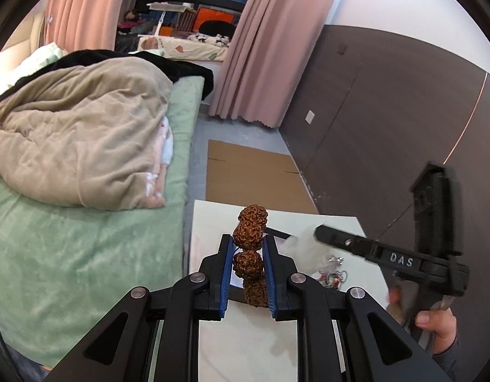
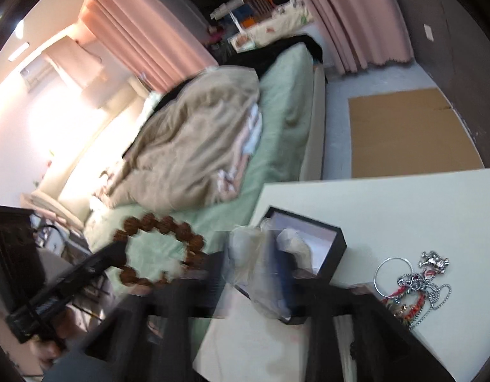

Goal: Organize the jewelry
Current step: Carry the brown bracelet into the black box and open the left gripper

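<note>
A bracelet of large brown knobbly beads (image 1: pixel 249 245) hangs between the blue pads of my left gripper (image 1: pixel 247 248), which is shut on it above the near edge of the white table (image 1: pixel 213 222). In the right wrist view the same bracelet (image 2: pixel 159 226) shows as a ring held out over the bed by the left gripper (image 2: pixel 114 254). My right gripper (image 2: pixel 251 273) is blurred, its jaws standing apart with a crumpled clear plastic bag (image 2: pixel 245 254) between them, over a black box (image 2: pixel 337 245) with a pale lining. From the left wrist view the right gripper (image 1: pixel 321 234) points at that bag (image 1: pixel 304 242).
A tangle of jewelry (image 2: pixel 414 286) with a silver bangle, chains and red threads lies on the table's right part. A bed with green sheet (image 1: pixel 69 254) and beige duvet (image 1: pixel 79 140) runs along the left. Flat cardboard (image 1: pixel 251 175) lies on the floor beyond the table. A hand (image 1: pixel 436 321) holds the right gripper.
</note>
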Demonstrator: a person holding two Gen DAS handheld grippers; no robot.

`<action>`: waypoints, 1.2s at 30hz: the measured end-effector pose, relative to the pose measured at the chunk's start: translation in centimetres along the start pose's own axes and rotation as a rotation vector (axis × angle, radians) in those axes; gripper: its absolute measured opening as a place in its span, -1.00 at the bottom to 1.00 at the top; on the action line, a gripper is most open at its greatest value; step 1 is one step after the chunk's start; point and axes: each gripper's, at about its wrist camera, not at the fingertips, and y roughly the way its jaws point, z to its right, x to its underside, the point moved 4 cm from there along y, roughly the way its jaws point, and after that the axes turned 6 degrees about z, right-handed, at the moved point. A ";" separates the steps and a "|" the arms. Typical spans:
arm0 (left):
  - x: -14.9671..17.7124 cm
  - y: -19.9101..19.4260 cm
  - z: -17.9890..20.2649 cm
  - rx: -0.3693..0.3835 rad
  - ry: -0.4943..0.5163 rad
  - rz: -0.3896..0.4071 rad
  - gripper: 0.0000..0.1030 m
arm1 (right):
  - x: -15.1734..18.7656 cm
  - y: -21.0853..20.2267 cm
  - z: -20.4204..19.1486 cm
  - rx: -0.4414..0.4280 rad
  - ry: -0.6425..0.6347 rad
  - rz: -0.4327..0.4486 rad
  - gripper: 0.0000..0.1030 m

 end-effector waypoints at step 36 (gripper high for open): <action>4.7 8.1 6.3 0.117 0.158 -0.167 0.32 | 7.0 -16.1 12.5 0.329 0.204 0.068 0.39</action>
